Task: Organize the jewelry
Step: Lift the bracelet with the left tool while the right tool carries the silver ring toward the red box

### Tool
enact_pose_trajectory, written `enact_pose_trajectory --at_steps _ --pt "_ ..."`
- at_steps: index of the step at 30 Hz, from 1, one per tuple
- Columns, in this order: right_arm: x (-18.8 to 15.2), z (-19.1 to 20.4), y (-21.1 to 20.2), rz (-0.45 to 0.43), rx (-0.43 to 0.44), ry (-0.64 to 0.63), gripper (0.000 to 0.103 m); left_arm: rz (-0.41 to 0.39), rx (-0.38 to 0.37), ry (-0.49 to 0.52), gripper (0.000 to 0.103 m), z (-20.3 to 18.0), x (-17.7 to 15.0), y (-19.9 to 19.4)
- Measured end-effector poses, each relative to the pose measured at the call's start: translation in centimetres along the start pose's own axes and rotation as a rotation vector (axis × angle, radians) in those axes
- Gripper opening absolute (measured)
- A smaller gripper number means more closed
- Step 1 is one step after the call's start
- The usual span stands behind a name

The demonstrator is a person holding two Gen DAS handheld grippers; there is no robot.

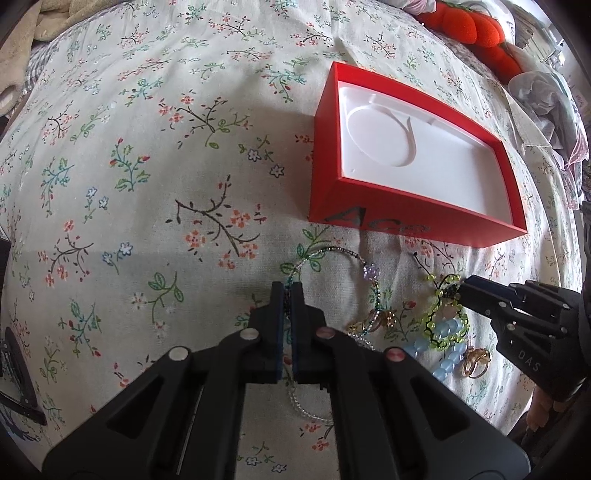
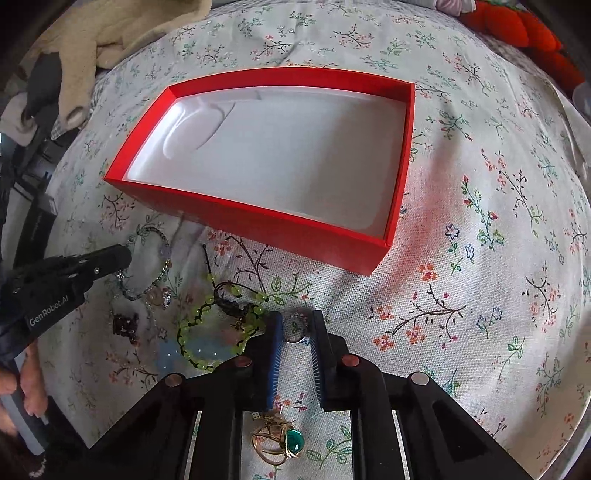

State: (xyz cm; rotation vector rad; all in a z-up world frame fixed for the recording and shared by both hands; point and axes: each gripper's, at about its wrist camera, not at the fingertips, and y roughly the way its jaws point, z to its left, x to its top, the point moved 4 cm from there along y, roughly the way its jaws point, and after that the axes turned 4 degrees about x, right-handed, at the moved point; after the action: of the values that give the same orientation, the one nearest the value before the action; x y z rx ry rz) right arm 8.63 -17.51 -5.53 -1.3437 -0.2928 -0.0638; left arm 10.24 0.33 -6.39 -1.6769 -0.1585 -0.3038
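An open red box (image 1: 373, 218) with a white moulded insert lies on the floral bedspread; it also shows in the right wrist view (image 2: 295, 229). Jewelry lies in front of it. My left gripper (image 1: 287, 291) is shut on a thin clear-beaded necklace (image 1: 325, 254), which trails under the jaws. My right gripper (image 2: 296, 325) is partly open around a small silver ring (image 2: 296, 326). Beside it lie a green beaded bracelet (image 2: 207, 325) with black cord, a blue bead bracelet (image 1: 447, 347), and gold rings with a green stone (image 2: 280, 443).
The floral bedspread (image 1: 147, 166) covers the bed. Beige cloth (image 2: 122, 33) lies at the far left, red plush (image 1: 476, 26) and crumpled clothes (image 1: 546, 99) at the far right. A dark red beaded piece (image 2: 125, 325) lies near the left gripper (image 2: 110, 260).
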Motion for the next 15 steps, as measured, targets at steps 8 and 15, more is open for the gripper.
enact_pose_trajectory --at_steps 8,15 --pt "-0.4 -0.9 -1.4 -0.022 0.032 0.030 0.009 -0.071 -0.027 0.030 0.004 -0.6 -0.1 -2.6" --pt "-0.8 -1.7 -3.4 -0.072 0.034 0.049 0.008 -0.118 -0.016 0.043 0.004 -1.1 -0.1 -3.8"
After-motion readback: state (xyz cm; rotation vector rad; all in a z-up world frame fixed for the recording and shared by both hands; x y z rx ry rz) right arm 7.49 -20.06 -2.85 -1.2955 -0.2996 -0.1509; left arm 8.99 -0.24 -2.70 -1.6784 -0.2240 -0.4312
